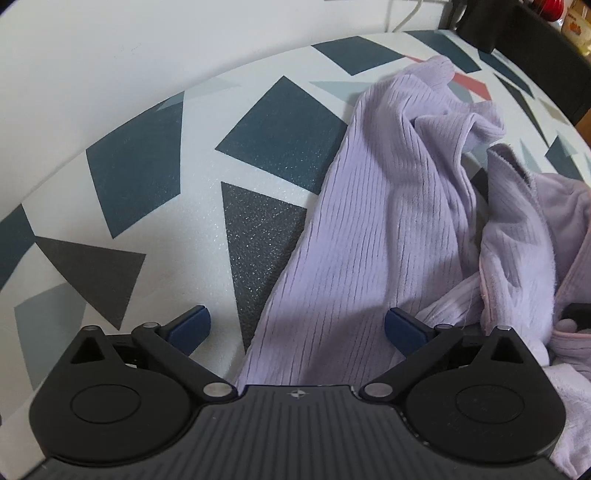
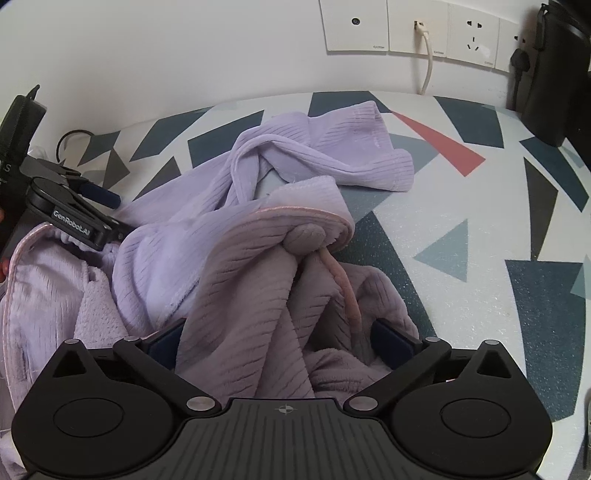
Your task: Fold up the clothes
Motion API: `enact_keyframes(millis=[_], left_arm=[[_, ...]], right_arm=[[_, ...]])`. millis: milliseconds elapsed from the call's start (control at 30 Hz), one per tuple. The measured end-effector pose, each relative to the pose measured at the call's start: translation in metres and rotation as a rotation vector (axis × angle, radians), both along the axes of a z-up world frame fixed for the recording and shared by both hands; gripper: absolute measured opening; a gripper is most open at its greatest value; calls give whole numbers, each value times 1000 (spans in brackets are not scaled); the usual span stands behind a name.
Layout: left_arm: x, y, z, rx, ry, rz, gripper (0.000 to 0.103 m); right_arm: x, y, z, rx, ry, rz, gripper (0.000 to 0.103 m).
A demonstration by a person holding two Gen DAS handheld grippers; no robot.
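Garment: a lilac ribbed fleece garment (image 2: 236, 236) is heaped, unfolded, on the patterned table (image 1: 155, 229); it lies across the middle of the right wrist view and the right half of the left wrist view.
Left gripper (image 1: 297, 330): jaws are spread wide; nothing is held. One blue pad rests over bare table, the other over cloth, so the garment's long edge is straddled.
Right gripper (image 2: 279, 341): jaws are wide apart with bunched fleece lying between the pads; no pinch is seen, so the cloth is judged not yet gripped.
Step in hand: judged as taking first hold to spread the heap flat before any fold.
How to do it well: a single layer at a hem or corner should be pinched, not the whole bunch; both holds should be drawn apart so twists are released; the sleeve (image 2: 369, 155) should be freed first.
Material: soft, thick pile, vertical ribs; it is likely to slump and cling to itself.
Trim: a pink piped edge (image 2: 306, 214) and a pink cord (image 2: 345, 277) hang from a knotted lump.
Table surface: pebbled, matte, with dark blue, grey and red angular patches.
Background: wall sockets (image 2: 417, 27) and a white cable (image 2: 428, 62) are seen behind.
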State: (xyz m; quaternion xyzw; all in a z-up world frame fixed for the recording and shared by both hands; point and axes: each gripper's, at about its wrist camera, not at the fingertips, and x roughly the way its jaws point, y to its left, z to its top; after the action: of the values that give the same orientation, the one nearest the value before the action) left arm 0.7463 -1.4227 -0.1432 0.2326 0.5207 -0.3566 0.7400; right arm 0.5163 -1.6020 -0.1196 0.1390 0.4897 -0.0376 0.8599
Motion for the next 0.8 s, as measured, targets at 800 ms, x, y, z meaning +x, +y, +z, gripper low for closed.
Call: enact_keyframes(millis=[800], left_arm=[[3, 10, 3, -84, -58, -1, 88]], right_arm=[[13, -10, 15, 57, -20, -43, 91]])
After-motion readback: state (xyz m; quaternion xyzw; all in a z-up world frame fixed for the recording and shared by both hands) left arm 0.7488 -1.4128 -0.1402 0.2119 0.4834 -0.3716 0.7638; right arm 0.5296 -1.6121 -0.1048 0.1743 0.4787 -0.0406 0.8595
